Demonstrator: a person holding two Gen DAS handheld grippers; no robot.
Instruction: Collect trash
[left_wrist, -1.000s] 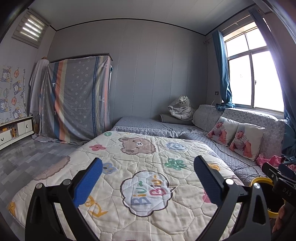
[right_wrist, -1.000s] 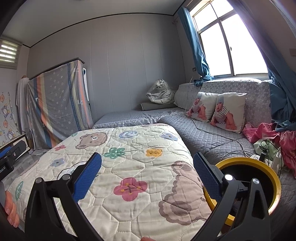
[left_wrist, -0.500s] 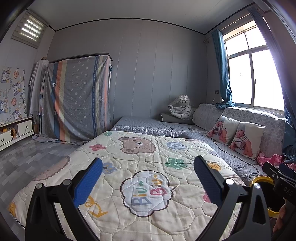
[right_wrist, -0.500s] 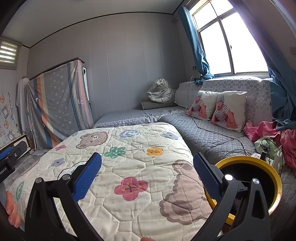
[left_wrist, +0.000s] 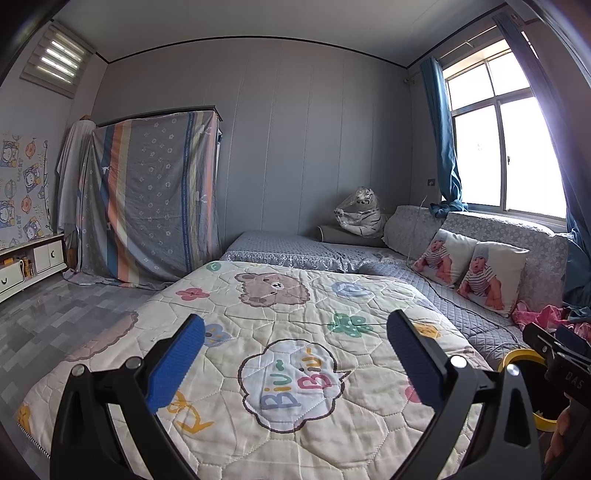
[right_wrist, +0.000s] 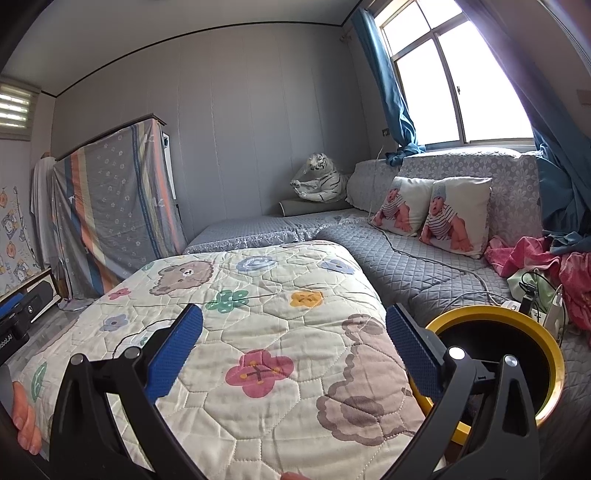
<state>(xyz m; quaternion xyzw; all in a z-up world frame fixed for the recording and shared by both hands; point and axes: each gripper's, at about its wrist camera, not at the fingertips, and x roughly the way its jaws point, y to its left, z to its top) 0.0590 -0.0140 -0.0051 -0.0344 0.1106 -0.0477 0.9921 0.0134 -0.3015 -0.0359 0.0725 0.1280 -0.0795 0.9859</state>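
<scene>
Trash is nowhere that I can pick out on the quilt (left_wrist: 280, 354) in either wrist view; its patterned top reads bare. The bin (right_wrist: 495, 365), black inside with a yellow rim, stands at the quilt's right edge, against the grey quilted mattress (right_wrist: 417, 266), and what it holds is hidden from me. I hold both tongs above the quilt's near end: the left tongs (left_wrist: 291, 360) are spread wide with nothing between the pads, and the right tongs (right_wrist: 293, 356) are the same, their right finger overlapping the bin's rim in view. This fits either a search with litter yet unseen, or a sweep already ended, so I judge only that any next move calls for spotting a scrap. Room over the quilt is open. Left of the quilt the mattress drops to the floor (left_wrist: 55, 317); right of the bin lie a cable (right_wrist: 443, 264), chargers and pink clothes (right_wrist: 535, 258), which could snag.
</scene>
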